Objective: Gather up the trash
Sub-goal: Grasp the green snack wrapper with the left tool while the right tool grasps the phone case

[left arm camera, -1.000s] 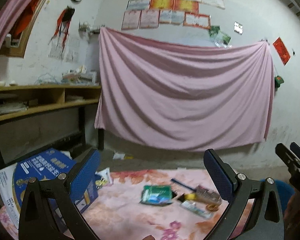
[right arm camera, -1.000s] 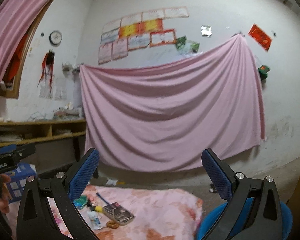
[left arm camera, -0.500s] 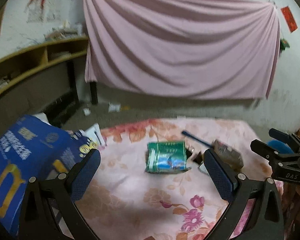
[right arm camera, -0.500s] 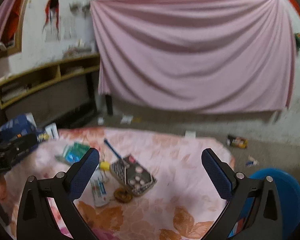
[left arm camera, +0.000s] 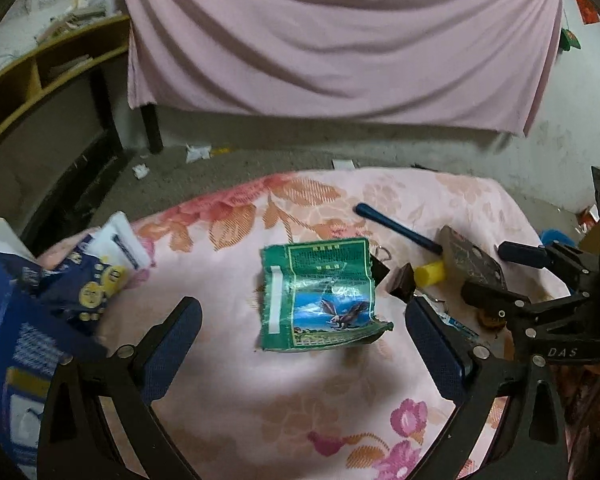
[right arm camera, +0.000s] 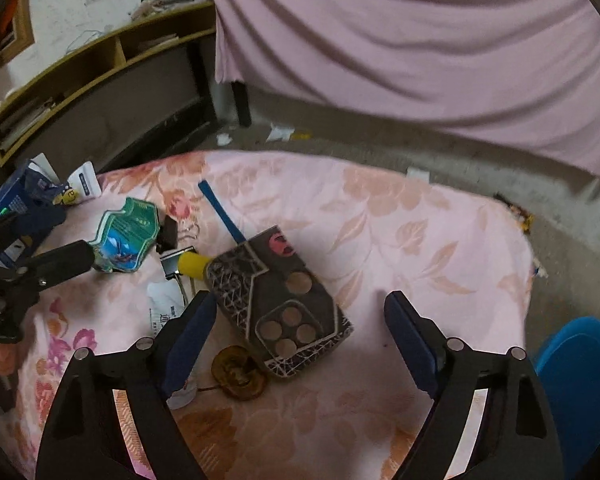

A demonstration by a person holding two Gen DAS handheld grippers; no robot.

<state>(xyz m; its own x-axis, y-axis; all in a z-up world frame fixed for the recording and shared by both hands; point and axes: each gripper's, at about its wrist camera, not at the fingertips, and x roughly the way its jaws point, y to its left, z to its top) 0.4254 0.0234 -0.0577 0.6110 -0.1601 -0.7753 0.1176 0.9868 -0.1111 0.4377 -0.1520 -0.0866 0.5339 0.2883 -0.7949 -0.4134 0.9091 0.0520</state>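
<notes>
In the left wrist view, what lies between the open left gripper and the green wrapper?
Nothing but bare floral cloth: the left gripper hangs open just short of the green wrapper, and no other item sits in that gap.

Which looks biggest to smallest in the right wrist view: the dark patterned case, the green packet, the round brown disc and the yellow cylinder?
1. Dark patterned case, clearly largest.
2. Green packet, though it lies farther off, so its true size may be closer.
3. Round brown disc.
4. Yellow cylinder, partly hidden by the case, so ranking it below the disc is unsure.
</notes>
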